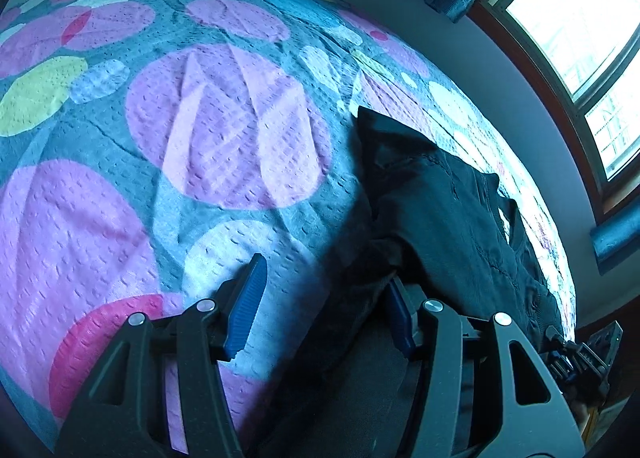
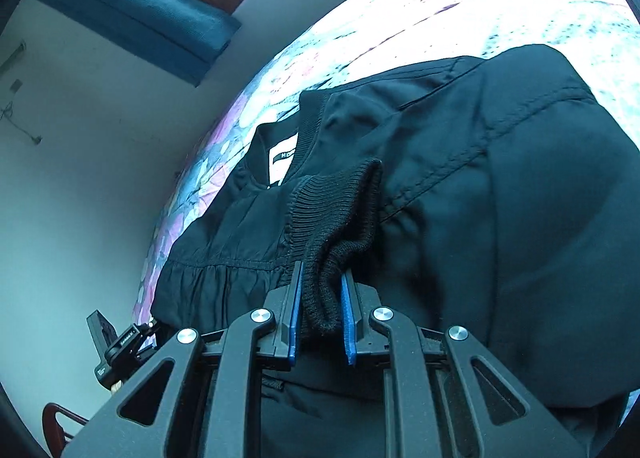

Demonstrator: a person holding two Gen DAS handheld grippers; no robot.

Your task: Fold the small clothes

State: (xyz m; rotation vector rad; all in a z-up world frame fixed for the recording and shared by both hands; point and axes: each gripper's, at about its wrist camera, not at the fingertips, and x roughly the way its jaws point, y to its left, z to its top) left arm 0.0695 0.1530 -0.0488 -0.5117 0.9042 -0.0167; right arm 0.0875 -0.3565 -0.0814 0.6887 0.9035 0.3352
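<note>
Now the ribbed cuff of the black jacket, lying on the bedspread below the window, is clamped by the right tongs. The left tongs are released, hem cloth loose between them; a firm grip should be taken before the sleeve is drawn across.
</note>
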